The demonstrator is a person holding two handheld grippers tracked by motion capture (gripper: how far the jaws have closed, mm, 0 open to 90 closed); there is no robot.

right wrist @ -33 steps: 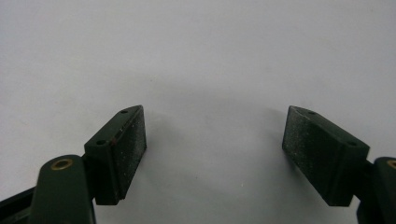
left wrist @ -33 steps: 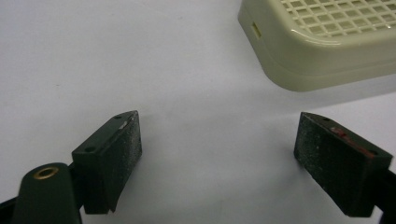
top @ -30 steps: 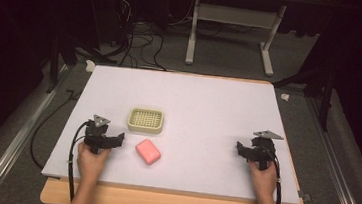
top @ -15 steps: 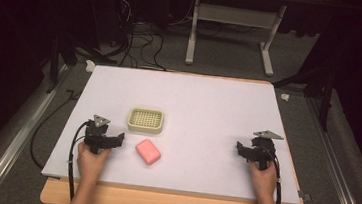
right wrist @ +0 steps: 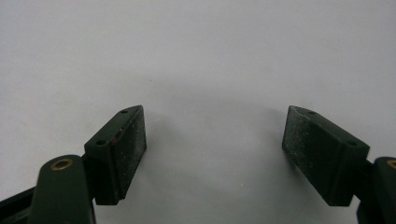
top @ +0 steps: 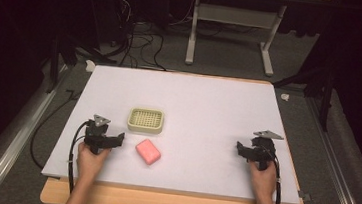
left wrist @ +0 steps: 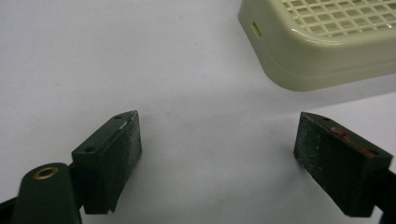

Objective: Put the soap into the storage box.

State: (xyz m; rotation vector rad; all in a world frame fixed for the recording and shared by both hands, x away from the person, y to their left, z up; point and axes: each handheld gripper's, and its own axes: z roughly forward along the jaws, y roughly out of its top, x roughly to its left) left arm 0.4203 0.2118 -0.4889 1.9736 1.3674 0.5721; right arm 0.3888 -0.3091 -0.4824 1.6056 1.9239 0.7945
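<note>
Room dim, far side near black. Grey carpet floor (top: pixel 233 57). White metal desk frame (top: pixel 232 21) at back, tangled cables (top: pixel 139 40) beside. White-topped table (top: pixel 209 99), wood edge at front.

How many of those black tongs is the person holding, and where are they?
2. The left tongs sit near the table's front left, beside the pink soap and cream dish. The right tongs sit at its front right. Both are open.
</note>
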